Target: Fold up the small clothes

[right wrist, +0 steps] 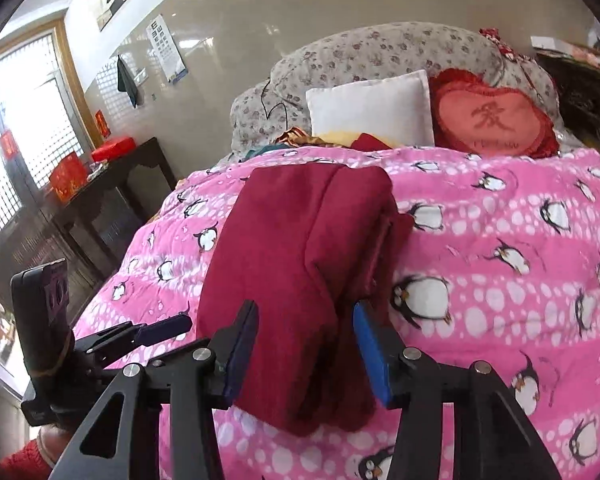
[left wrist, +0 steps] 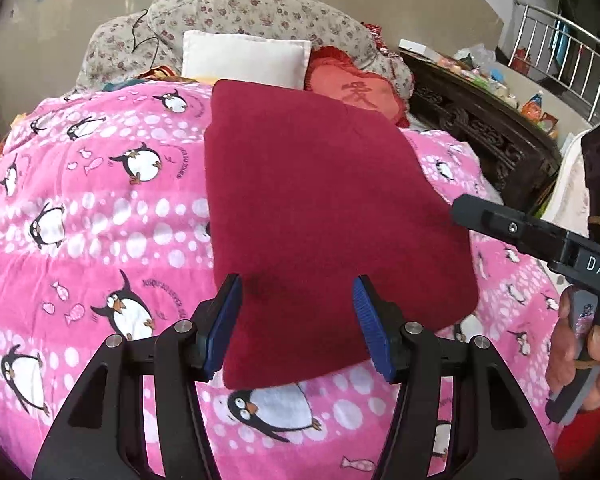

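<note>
Both grippers, left gripper [left wrist: 296, 320] and right gripper [right wrist: 306, 354], sit half-open over the folded red garment [left wrist: 320, 208] gripping nothing (probably lining up its near edge for another fold)

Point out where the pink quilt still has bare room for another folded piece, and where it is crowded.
Free: the pink penguin quilt left of the folded red garment, and the wide stretch on its other side. Crowded: the far end, where the white pillow, heart cushion and floral bedding pile up.
</note>
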Tool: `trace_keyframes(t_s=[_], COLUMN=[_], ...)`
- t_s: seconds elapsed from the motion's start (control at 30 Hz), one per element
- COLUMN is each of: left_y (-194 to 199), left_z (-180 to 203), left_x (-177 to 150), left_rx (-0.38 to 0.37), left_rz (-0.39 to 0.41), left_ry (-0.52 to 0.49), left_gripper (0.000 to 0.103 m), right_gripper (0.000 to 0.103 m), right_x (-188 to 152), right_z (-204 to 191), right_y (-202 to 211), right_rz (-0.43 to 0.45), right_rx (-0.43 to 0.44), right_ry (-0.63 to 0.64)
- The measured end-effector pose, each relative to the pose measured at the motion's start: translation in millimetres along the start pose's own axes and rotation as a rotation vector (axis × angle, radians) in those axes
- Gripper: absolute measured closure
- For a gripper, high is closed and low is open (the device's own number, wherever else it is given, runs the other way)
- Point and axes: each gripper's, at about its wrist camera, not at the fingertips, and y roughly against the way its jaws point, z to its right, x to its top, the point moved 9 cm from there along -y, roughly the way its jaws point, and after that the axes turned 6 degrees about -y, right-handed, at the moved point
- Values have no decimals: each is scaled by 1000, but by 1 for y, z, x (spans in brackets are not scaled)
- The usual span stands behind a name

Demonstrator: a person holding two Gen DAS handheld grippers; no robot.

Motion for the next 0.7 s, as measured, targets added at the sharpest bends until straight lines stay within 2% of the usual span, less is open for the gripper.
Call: trace_keyframes(t_s=[0.1, 0.2, 0.27, 0.37, 0.47, 0.57, 0.63, 0.7], left_y=[-7, -12, -12, -10, -3, 0, -3, -9], left_z=[-2, -4, -5, -7, -17, -31, -39, -42], left_x=[1, 1, 3, 5, 11, 19, 24, 27], left_rx=[6, 16, 19, 15, -38, -121, -175, -200], left_rz=[-6, -5, -1, -3, 19, 50, 64, 56], left_ry=[6, 14, 12, 20, 73, 185, 251, 268], left_gripper=[46, 46, 46, 46, 46, 23, 22, 22], right_gripper=[56, 56, 50, 50, 45, 34, 31, 30], right_x=[8, 6, 3, 2, 4, 6, 7, 10], right_z=[6, 24, 37, 44, 46, 50, 51, 50], right_y=[-14, -35, -50, -49, -38, -36, -41, -48], right_rz=[20, -11, -31, -50, -30, -19, -14, -26], right_rx=[-40, -105, -120, -39, 50, 79, 101, 124], right_ry=[-9, -17, -19, -102, -167, -182, -206, -225])
